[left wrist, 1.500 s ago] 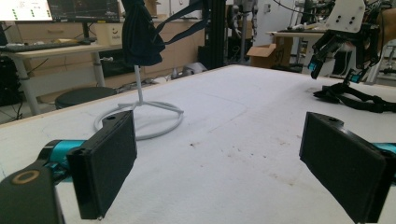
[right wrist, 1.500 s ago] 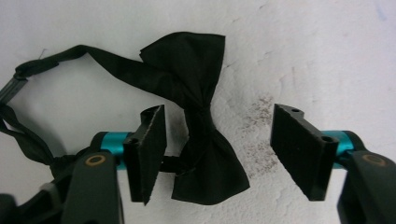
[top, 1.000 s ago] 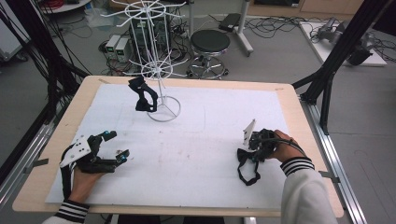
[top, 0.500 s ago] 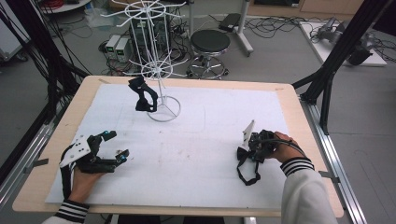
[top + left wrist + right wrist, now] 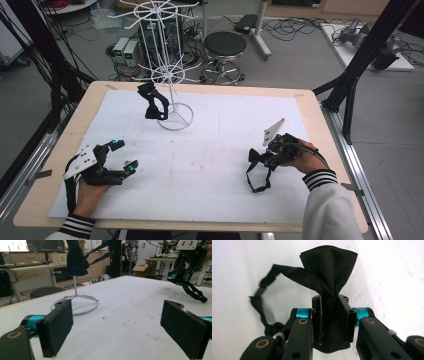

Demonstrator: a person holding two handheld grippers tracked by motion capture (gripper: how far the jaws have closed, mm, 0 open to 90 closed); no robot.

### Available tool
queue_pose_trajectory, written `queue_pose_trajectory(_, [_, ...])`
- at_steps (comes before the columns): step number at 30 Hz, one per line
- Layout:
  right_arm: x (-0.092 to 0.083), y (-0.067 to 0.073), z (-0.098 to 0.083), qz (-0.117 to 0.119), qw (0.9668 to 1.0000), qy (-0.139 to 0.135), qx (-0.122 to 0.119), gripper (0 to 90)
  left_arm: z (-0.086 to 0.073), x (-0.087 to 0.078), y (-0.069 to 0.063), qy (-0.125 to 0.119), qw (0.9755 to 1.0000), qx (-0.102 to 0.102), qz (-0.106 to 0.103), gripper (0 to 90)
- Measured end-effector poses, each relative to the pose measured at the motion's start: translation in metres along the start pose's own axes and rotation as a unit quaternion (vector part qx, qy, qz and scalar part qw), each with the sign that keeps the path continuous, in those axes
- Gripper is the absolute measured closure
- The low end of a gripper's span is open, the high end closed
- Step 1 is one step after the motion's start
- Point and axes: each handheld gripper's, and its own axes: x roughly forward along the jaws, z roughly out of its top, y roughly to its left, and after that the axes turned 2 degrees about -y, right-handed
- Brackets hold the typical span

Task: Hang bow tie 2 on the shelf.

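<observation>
The right hand-held gripper [image 5: 264, 159], at the lower right of the high view, has its jaws pinched on a black cloth item with a strap [image 5: 329, 285]; they have just been closing, with the cloth bunched between the pads. In the right gripper view the fabric fans out above the jaws and its strap [image 5: 262, 305] loops away at the left, lying on the white tabletop [image 5: 225, 130]. The left hand-held gripper [image 5: 122, 157], at the lower left, rests on the tabletop with its jaws spread wide and nothing between them.

At the upper left of the tabletop stands a white wire rack [image 5: 167, 75], and a second black cloth item [image 5: 152, 100] already hangs from one of its lower arms.

The step in hand looks like the pick-up: the grip is made, but the item is not yet lifted. The next move probably calls for raising it clear of the surface, carrying it up and left to the rack, and hooking the strap over a free arm, keeping the loop open enough to catch.
</observation>
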Motion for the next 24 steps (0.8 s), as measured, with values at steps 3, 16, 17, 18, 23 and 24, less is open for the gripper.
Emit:
queue_pose_trajectory(3, [-0.004, 0.000, 0.003, 0.001, 0.9996, -0.024, 0.011, 75.9, 0.000, 0.000, 0.000, 0.000, 1.0000, 0.000, 0.000, 11.6])
queue_pose_trajectory(16, [-0.017, -0.001, 0.013, 0.005, 0.9882, -0.127, 0.086, 75.8, 0.000, 0.000, 0.000, 0.001, 1.0000, 0.000, 0.001, 11.7])
queue_pose_trajectory(17, [-0.018, -0.001, 0.015, 0.004, 0.9868, -0.136, 0.088, 75.8, 0.000, 0.000, 0.000, 0.000, 1.0000, 0.000, 0.001, 11.6])
queue_pose_trajectory(18, [-0.018, -0.001, 0.016, 0.003, 0.9859, -0.142, 0.089, 75.8, 0.000, 0.000, 0.000, 0.001, 1.0000, 0.000, 0.001, 11.7])
queue_pose_trajectory(23, [-0.020, 0.001, 0.025, 0.021, 0.9788, -0.176, 0.102, 75.7, 0.000, 0.000, 0.001, 0.001, 1.0000, 0.002, 0.002, 11.6])
queue_pose_trajectory(24, [-0.020, 0.002, 0.027, 0.022, 0.9779, -0.181, 0.102, 75.7, 0.000, 0.000, 0.001, 0.001, 1.0000, 0.003, 0.002, 11.7])
